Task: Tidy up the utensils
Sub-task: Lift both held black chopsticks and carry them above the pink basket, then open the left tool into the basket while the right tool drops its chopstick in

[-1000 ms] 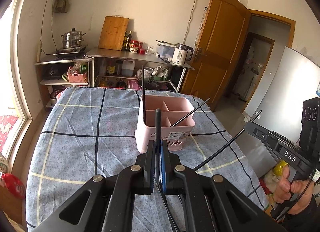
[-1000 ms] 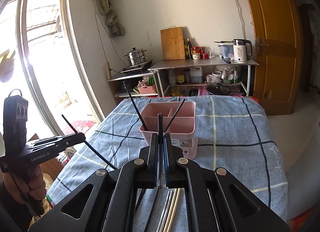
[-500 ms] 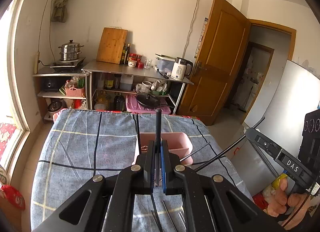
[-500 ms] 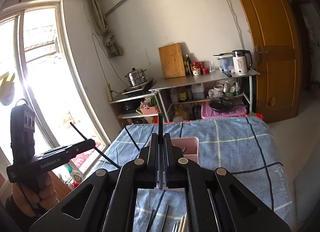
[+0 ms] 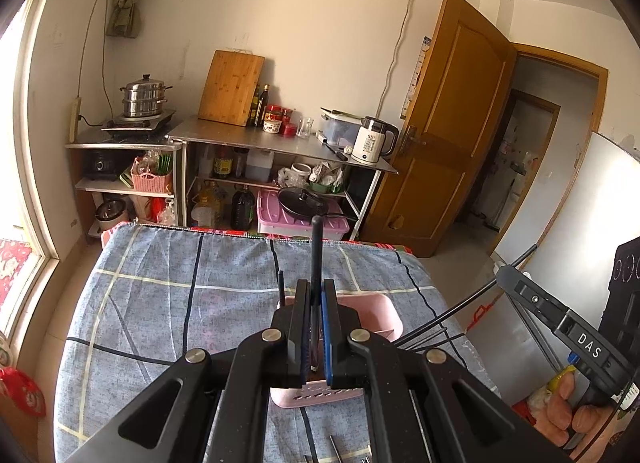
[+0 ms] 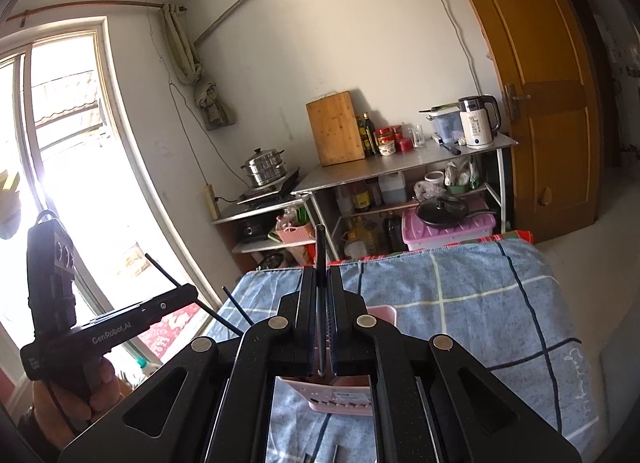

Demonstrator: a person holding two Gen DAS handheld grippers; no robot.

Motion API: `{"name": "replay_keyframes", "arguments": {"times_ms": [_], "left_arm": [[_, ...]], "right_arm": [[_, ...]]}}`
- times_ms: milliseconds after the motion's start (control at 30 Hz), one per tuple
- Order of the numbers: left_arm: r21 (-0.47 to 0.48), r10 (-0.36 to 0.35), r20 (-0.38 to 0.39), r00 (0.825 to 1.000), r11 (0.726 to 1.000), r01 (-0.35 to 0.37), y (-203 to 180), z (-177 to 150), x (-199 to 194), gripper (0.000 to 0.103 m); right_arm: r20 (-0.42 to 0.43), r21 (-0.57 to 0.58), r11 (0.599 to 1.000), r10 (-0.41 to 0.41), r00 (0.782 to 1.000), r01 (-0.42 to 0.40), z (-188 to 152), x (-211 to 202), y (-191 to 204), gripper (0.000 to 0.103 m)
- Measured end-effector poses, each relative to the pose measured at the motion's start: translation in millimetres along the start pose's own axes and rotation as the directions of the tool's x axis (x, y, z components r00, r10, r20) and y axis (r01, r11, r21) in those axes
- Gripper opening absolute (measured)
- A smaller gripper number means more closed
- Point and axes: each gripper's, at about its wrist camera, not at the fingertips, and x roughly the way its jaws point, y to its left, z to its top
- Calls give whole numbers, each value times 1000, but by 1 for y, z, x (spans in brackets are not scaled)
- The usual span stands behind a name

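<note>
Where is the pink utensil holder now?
In both wrist views the pink utensil holder stands on the blue checked tablecloth, just behind the gripper fingers, mostly hidden by them.

The pink utensil caddy (image 5: 386, 313) is mostly hidden behind the left gripper (image 5: 316, 305) in the left wrist view, so its compartments cannot be read, and in the right wrist view the right gripper (image 6: 322, 295) covers all but a rim corner and its perforated front. The utensils on the checked tablecloth (image 5: 168, 303) are cut off by the bottom edge, perhaps chopsticks (image 5: 335, 450). The label on the caddy's front is too small to read.
</note>
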Motion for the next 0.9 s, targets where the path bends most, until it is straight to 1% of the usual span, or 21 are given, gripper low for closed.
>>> {"name": "replay_keyframes", "arguments": {"times_ms": [300, 467, 600, 733, 767, 833, 867, 900], "left_arm": [[-51, 5, -84, 996, 999, -10, 17, -22, 41, 5], [-55, 15, -122, 992, 998, -22, 22, -32, 58, 5], [-50, 25, -145, 989, 998, -33, 24, -38, 67, 5], [-49, 24, -146, 989, 998, -32, 27, -42, 65, 5], [-43, 28, -144, 989, 998, -35, 26, -43, 64, 6], [-36, 35, -139, 990, 999, -40, 26, -45, 60, 12], [-32, 38, -135, 990, 999, -43, 26, -47, 58, 15], [-27, 41, -129, 991, 999, -45, 25, -48, 55, 19]], "right_arm": [[-81, 21, 1000, -14, 997, 16, -18, 32, -10, 5], [-123, 22, 999, -23, 992, 26, -26, 46, -12, 5], [-163, 20, 1000, -18, 986, 21, -32, 56, -12, 5], [-177, 16, 1000, -12, 984, 15, -33, 55, -14, 6], [-173, 15, 1000, -14, 985, 17, -34, 53, -14, 7], [-165, 13, 1000, -14, 986, 16, -33, 48, -14, 14], [-162, 12, 1000, -12, 987, 14, -33, 46, -14, 14], [-158, 9, 1000, -12, 987, 13, -33, 42, -13, 15]]}}
